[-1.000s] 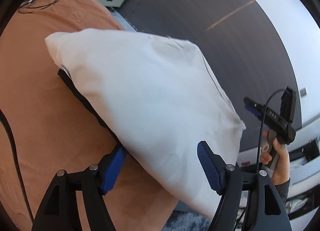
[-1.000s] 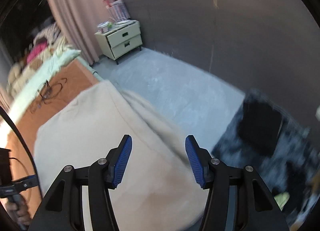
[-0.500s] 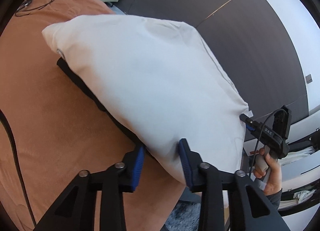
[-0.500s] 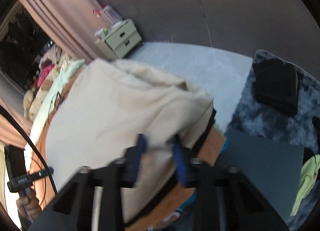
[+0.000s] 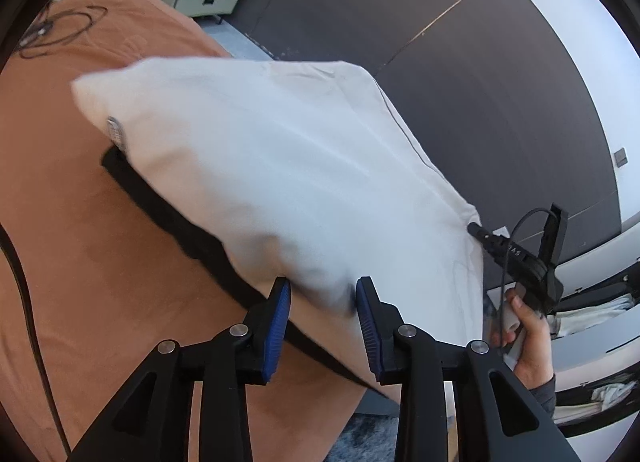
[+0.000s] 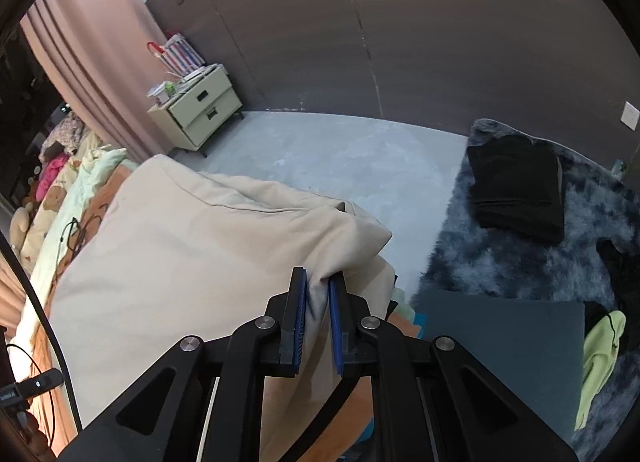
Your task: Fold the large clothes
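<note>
Garment: the cream garment lies on the bed, over its near corner, with a black layer showing under its edge; it looks puffed and partly lifted, not flat.
Left gripper: your fingers are clenched on a fold of the garment's near edge, cloth bunched between the blue pads.
Right gripper: your fingers are pinched nearly together on the other corner; cloth runs between the pads and hangs below them.
Right hand: seen from the left wrist view, holding its gripper at the far corner of the cloth.
Progress: early, by my reading. Both corners are taken, but no crease is laid and the cloth is not yet smoothed. The fold itself, the flattening and any further folds are left.
Change: a second ago both pairs of fingers stood wide apart with the garment loose between or ahead of them; now both have closed on it. The right gripper has come in from beside the bed to the corner.
Surroundings: black clothes sit on the shaggy rug, well apart from the bed.
</note>
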Demonstrator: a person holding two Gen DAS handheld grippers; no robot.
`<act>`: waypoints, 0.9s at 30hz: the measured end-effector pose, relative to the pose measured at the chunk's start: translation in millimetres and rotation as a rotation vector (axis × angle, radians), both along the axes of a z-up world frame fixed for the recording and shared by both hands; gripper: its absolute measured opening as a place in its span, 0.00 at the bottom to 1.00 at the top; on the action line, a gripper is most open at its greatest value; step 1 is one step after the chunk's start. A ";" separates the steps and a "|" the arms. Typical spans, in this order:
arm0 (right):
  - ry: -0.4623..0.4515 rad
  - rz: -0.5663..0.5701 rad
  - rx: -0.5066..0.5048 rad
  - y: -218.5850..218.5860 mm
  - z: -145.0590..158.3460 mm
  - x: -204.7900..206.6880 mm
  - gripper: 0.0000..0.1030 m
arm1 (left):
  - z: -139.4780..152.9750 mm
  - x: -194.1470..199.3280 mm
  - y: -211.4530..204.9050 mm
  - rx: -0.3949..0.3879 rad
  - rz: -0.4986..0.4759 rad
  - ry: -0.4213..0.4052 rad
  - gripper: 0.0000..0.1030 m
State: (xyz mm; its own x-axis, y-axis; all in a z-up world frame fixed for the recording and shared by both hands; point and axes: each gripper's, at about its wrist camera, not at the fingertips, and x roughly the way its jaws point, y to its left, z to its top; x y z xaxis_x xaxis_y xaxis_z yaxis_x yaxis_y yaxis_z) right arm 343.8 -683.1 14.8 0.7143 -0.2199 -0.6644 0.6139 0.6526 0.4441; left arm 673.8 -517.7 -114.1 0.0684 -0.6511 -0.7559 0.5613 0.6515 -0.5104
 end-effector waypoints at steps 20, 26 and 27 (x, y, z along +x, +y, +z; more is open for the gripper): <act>-0.097 0.124 -0.134 149.6 71.6 -132.4 0.89 | 98.3 -92.3 128.0 -0.007 0.158 -0.215 1.00; -0.156 0.161 -0.188 186.4 76.7 -184.1 0.98 | 121.7 -138.7 169.4 -0.024 0.195 -0.292 1.00; -0.161 0.167 -0.193 189.4 73.1 -189.9 0.98 | 124.3 -147.3 175.4 -0.028 0.200 -0.301 1.00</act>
State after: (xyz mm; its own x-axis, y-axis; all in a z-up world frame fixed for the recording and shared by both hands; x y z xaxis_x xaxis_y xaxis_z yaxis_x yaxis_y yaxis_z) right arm 153.9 -493.6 88.0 0.8441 -0.2015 -0.4969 0.4226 0.8204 0.3852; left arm 526.5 -342.4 10.2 0.4134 -0.6226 -0.6645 0.5517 0.7518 -0.3612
